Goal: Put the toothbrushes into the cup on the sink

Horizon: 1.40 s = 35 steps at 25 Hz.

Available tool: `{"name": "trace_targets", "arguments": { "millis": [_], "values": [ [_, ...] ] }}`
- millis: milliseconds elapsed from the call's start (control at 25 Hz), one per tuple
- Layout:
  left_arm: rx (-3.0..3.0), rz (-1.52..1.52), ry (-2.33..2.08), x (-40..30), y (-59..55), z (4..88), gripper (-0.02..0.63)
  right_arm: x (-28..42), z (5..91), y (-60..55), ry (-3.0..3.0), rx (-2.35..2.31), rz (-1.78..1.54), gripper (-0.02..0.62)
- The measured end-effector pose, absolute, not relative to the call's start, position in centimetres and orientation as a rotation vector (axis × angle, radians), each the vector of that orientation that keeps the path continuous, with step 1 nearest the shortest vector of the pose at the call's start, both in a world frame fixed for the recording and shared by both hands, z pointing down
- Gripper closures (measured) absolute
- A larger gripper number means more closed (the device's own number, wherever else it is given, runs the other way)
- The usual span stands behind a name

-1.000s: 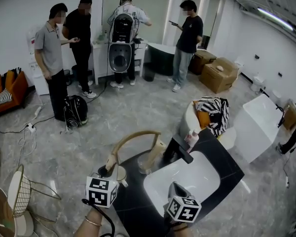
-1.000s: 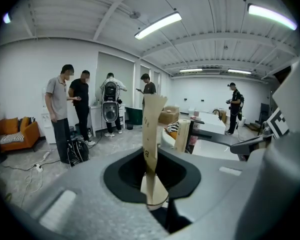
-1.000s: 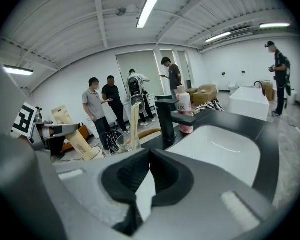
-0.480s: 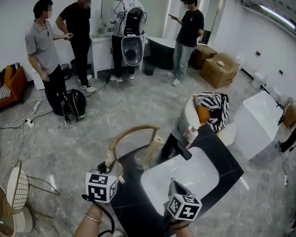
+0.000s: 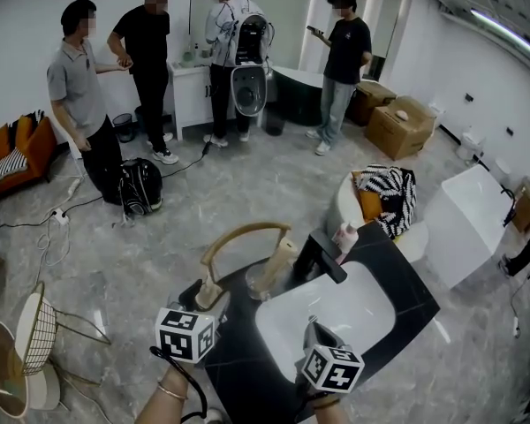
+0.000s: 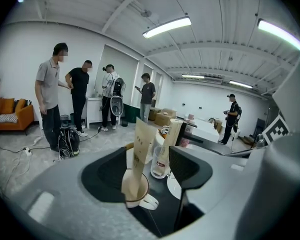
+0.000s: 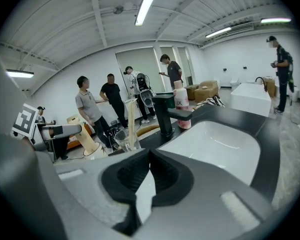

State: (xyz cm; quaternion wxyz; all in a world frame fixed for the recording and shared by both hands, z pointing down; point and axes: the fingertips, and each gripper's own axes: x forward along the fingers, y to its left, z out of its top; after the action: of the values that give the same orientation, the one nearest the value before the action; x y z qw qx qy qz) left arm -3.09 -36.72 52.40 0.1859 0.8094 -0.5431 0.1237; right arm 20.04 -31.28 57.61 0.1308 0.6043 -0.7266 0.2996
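Jaws: left gripper [image 6: 145,156] spread wide, just been opening, boxed toothbrush [image 6: 140,146] between them, clear of both pads, standing in white mug [image 6: 142,200] | right gripper [image 7: 150,159] closed, empty, over sink [image 7: 215,144] | head view leaves both jaw gaps unreadable | second toothbrush [image 6: 174,131] in glass cup [image 6: 160,163] near black faucet [image 7: 165,114]
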Motion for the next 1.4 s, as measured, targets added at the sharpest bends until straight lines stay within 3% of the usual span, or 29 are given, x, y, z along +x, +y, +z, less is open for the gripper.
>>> {"name": "trace_targets", "arguments": {
  "millis": [1400],
  "values": [
    [2.180,0.316,-1.654,-7.1,-28.3,50.9,0.345,16.2,53.1,-27.4,-2.255,1.688,0.792,0.591]
  ]
}}
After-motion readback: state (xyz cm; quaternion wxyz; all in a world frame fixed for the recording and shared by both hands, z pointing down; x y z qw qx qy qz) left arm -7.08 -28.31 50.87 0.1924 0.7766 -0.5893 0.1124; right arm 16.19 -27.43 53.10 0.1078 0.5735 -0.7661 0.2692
